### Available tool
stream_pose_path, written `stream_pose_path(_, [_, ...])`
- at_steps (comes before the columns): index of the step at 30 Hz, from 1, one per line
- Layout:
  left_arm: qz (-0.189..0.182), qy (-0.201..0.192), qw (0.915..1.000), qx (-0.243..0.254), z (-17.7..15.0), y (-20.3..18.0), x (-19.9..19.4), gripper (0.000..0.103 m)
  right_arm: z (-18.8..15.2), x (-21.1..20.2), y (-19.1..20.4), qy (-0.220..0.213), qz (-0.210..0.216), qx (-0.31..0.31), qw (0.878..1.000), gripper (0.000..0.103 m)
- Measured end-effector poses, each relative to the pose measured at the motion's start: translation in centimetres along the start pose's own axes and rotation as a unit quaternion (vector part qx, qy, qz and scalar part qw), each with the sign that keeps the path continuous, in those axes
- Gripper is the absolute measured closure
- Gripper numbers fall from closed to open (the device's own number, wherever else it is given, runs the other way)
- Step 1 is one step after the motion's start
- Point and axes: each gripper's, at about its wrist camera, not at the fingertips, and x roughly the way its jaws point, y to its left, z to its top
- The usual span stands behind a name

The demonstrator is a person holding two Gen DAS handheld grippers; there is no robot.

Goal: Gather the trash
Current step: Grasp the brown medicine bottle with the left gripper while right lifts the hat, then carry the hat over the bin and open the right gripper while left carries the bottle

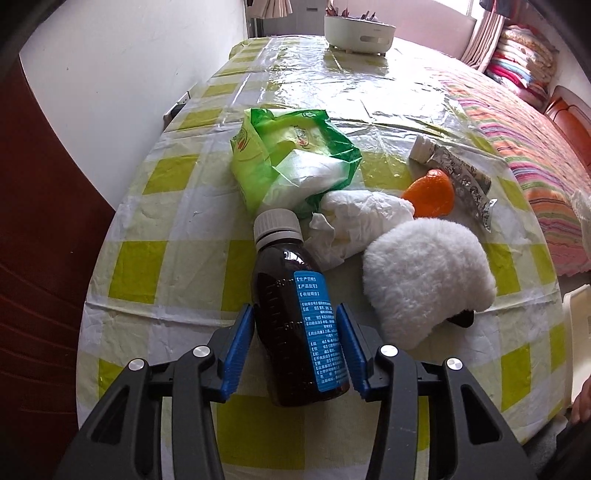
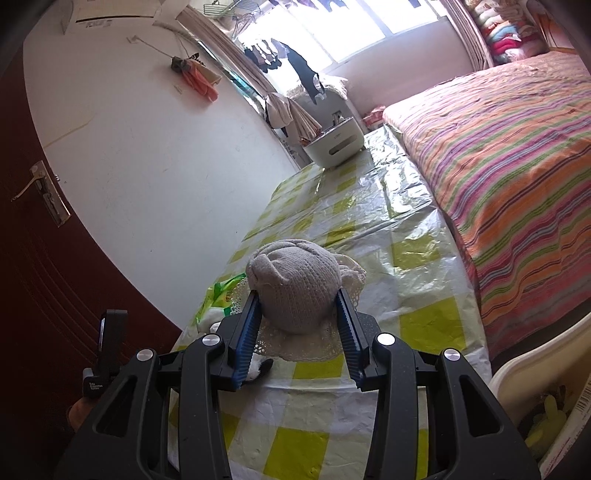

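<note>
My left gripper (image 1: pixel 295 314) is shut on a brown medicine bottle (image 1: pixel 295 317) with a white cap and blue label, held over the checked table (image 1: pixel 166 266). Ahead lie a green plastic bag (image 1: pixel 291 162), a crumpled white tissue (image 1: pixel 354 221), a piece of orange peel (image 1: pixel 430 192), a squeezed silver tube (image 1: pixel 458 177) and a white fluffy item (image 1: pixel 424 280). My right gripper (image 2: pixel 299 299) is shut on a grey knitted hat with a lace brim (image 2: pixel 295 284), above the table (image 2: pixel 424 317). The green bag (image 2: pixel 221 291) shows behind the hat.
A white pot (image 1: pixel 358 29) stands at the table's far end; it also shows in the right wrist view (image 2: pixel 336 144). A striped bed (image 2: pixel 517 158) runs along the right side. A white bin (image 2: pixel 546 398) is at the lower right. A dark red door (image 2: pixel 48 258) is on the left.
</note>
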Motion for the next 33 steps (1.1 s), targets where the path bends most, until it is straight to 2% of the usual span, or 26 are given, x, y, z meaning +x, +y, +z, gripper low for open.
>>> stream_pose_path(5, [-0.009, -0.012, 0.9999, -0.002, -0.6, 0.0, -0.4, 0.059, -0.1, -1.1, -0.5, -0.015, -0.005, 0.004, 1.000, 0.063])
stream_pose_path(10, [0.003, -0.054, 0.9984, 0.017, -1.1, -0.8, -2.8, 0.059, -0.2, -2.0, -0.7, -0.027, -0.009, 0.005, 1.000, 0.063])
stream_pose_path(14, [-0.004, -0.081, 0.9963, 0.030, -1.2, -1.9, -5.0, 0.059, -0.3, -2.4, -0.7, -0.035, -0.010, 0.003, 0.999, 0.063])
stream_pose_path(25, [-0.050, -0.110, 0.9888, 0.087, -2.5, -6.6, -8.4, 0.059, -1.7, -4.5, -0.8, -0.052, -0.039, -0.016, 0.998, 0.063])
stream_pose_path(33, [-0.095, -0.115, 0.9795, 0.136, -3.7, -11.1, -9.6, 0.059, -2.8, -7.4, -2.6, -0.079, -0.086, -0.001, 0.993, 0.063])
